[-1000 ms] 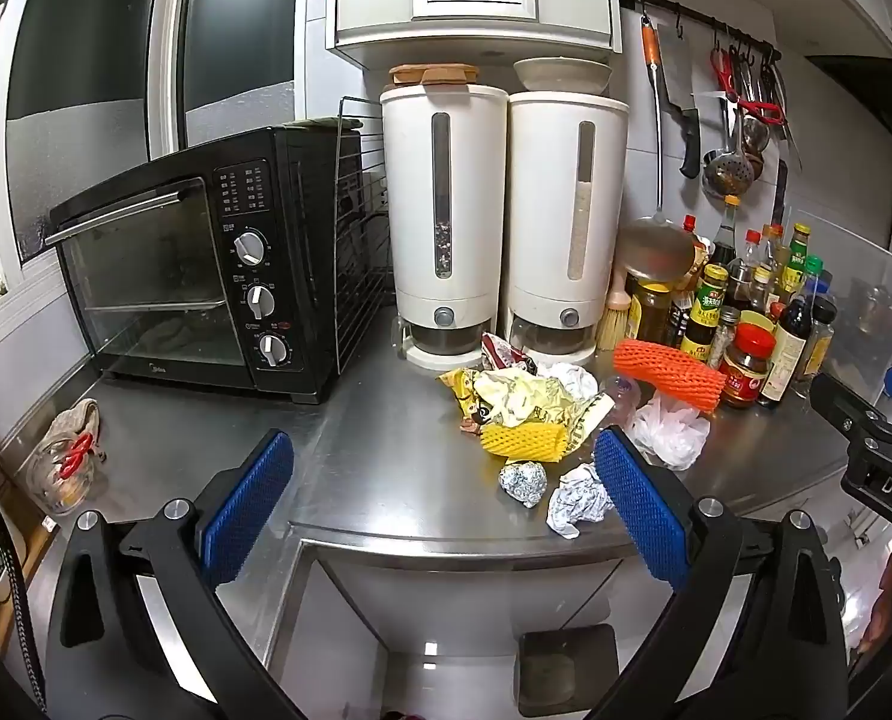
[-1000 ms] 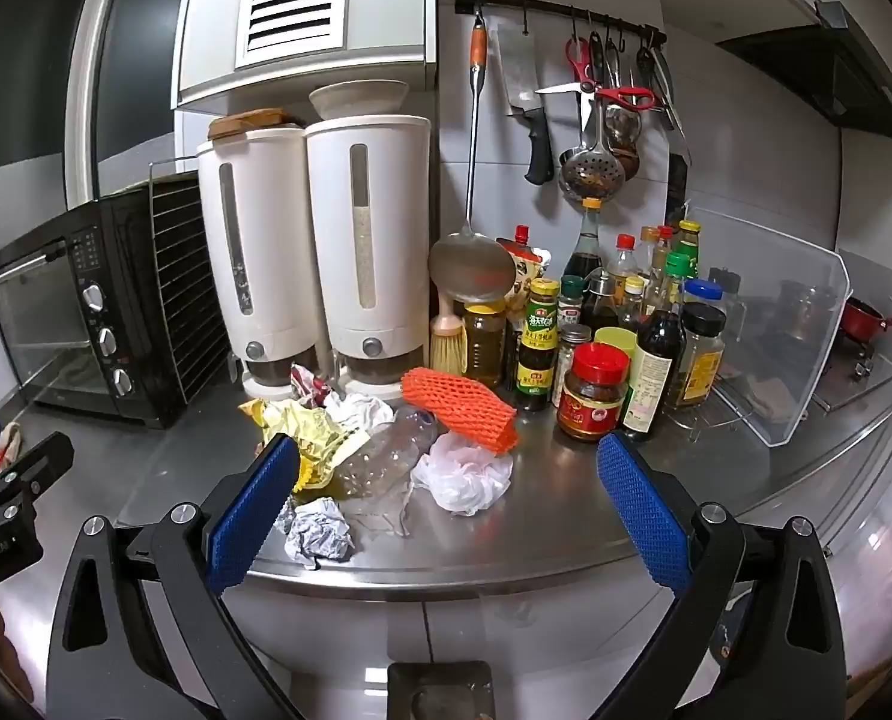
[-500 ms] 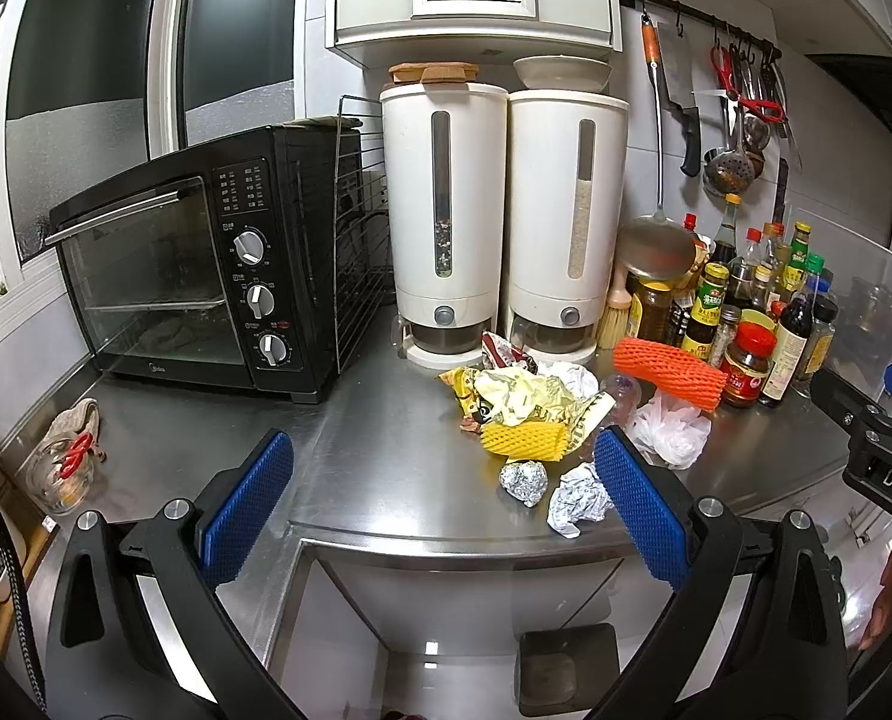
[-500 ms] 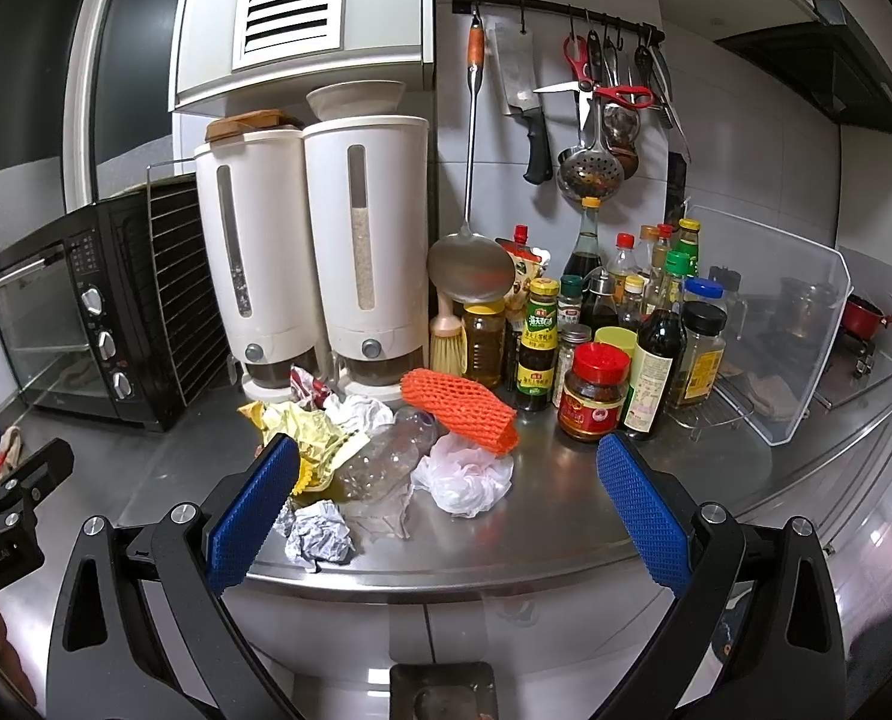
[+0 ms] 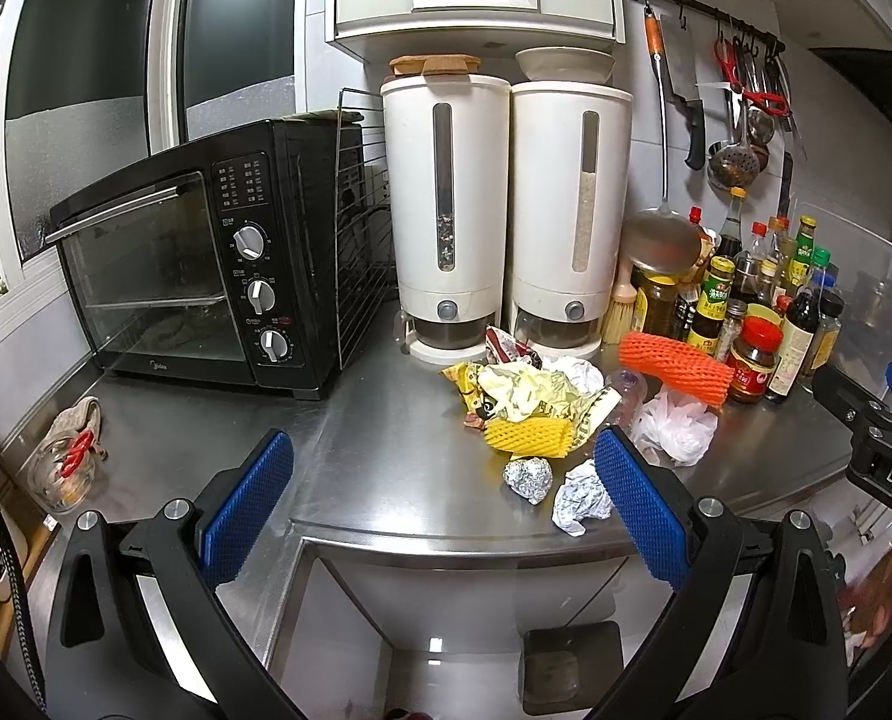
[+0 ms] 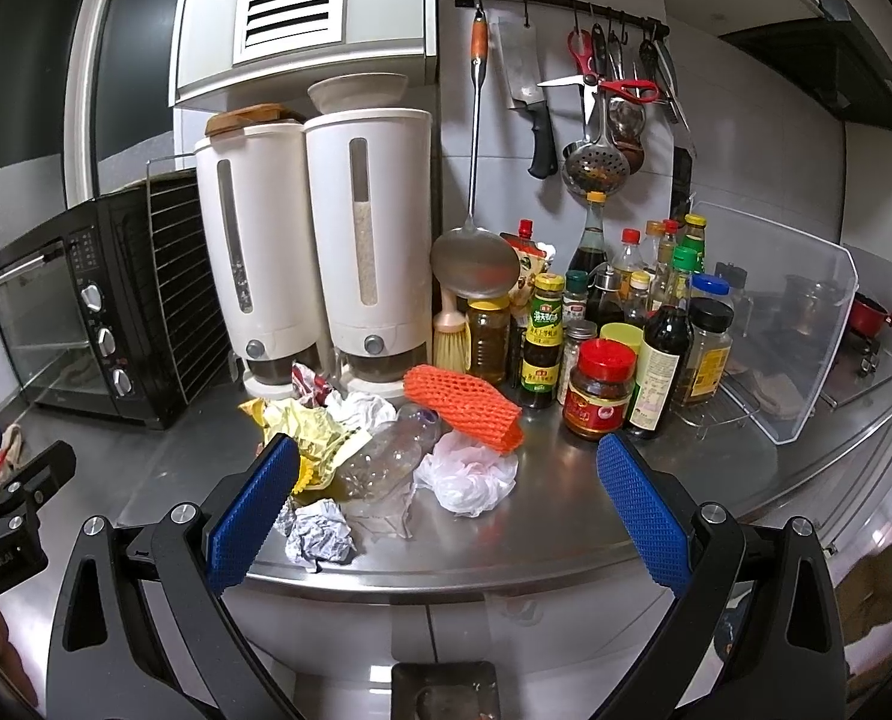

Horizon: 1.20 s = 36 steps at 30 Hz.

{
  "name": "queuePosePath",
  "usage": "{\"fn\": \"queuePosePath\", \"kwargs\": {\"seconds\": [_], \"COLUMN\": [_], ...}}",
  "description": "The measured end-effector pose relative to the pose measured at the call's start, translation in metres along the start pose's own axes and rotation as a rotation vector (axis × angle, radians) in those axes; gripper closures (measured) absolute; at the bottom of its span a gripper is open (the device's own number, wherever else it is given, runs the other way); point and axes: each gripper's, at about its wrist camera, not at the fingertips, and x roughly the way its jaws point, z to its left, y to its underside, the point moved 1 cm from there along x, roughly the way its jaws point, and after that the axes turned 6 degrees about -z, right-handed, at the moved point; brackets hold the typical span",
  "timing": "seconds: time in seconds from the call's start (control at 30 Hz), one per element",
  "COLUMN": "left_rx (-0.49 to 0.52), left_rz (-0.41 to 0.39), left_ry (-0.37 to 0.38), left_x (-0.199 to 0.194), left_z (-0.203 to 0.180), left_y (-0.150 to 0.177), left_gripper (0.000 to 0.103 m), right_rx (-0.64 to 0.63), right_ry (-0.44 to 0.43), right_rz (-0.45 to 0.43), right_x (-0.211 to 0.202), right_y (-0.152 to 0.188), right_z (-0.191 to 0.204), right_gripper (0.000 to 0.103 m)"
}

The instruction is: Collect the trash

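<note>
On the steel counter [image 5: 386, 420], seen from the left wrist, the trash sits in one loose heap in front of the two white dispensers [image 5: 506, 210]. A yellow foam net [image 5: 527, 435] lies at the near side of the heap, its long axis running left to right. A foil ball [image 5: 528, 479] and a crumpled paper wad [image 5: 581, 495] rest closest to the counter's front edge. An orange foam net [image 5: 674, 369] lies at the right of the heap, long axis sloping down to the right, toward the red-lidded jar [image 5: 758, 363]. The left gripper [image 5: 440, 504] hangs off the counter's front edge with its jaws spread wide and nothing between them, probably held back to line up on the heap.

In the right wrist view, a clear plastic bottle [image 6: 395, 453] lies on its side in the middle of the heap, cap end pointing up and to the right, base toward the near left. A white plastic bag [image 6: 467, 474] sits just right of it, below the low end of the orange net. The right gripper [image 6: 440, 504] is likewise wide open and empty, short of the edge, with the heap between its blue pads [image 6: 254, 510]. No bin shows in either view, so where the trash will go I cannot tell.
</note>
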Motion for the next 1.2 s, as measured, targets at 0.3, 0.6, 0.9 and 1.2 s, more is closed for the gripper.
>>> {"fn": "queuePosePath", "kwargs": {"seconds": [0.3,0.6,0.9,1.2], "left_rx": [0.000,-0.003,-0.003,0.000], "left_rz": [0.003,-0.004,-0.006,-0.003], "left_ry": [-0.001,0.001,0.004,0.008], "left_x": [0.0017,-0.0008,-0.0032,-0.0039], "left_z": [0.0002,0.0005,0.0001,-0.0012], "left_y": [-0.0001,-0.0009,-0.0016,-0.0017], "left_gripper": [0.008,0.008,0.008,0.008], "right_rx": [0.003,0.007,0.004,0.007], "right_ry": [-0.001,-0.001,0.000,-0.002], "right_rz": [0.002,-0.001,-0.001,-0.001], "right_x": [0.0018,-0.0003,-0.0005,-0.0012], "right_y": [0.0014,-0.0001,-0.0006,-0.0004], "right_z": [0.0008,0.0019,0.0027,0.0022], "right_gripper": [0.003,0.003,0.003,0.003]}}
